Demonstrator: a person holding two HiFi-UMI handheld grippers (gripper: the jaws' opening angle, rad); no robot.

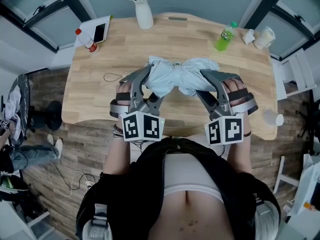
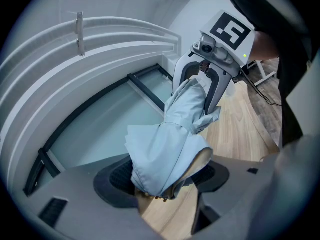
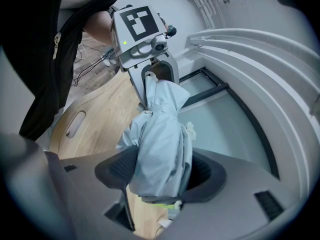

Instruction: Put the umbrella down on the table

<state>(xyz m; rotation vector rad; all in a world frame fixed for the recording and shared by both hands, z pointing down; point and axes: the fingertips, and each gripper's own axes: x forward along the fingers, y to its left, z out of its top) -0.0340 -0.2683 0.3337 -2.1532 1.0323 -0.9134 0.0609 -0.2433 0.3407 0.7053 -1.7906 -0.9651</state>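
Pale-blue folded fabric umbrella (image 1: 180, 76) hangs over the light wooden table (image 1: 120, 49), its ends pinched by left gripper (image 1: 151, 86) and right gripper (image 1: 209, 86); the carry seems nearly done, and lowering it level comes next

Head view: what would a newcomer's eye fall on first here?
First, the pale blue umbrella over the table, with the left gripper shut on one end and the right gripper on the other. Then the white vase at the far edge and the green bottle to its right.
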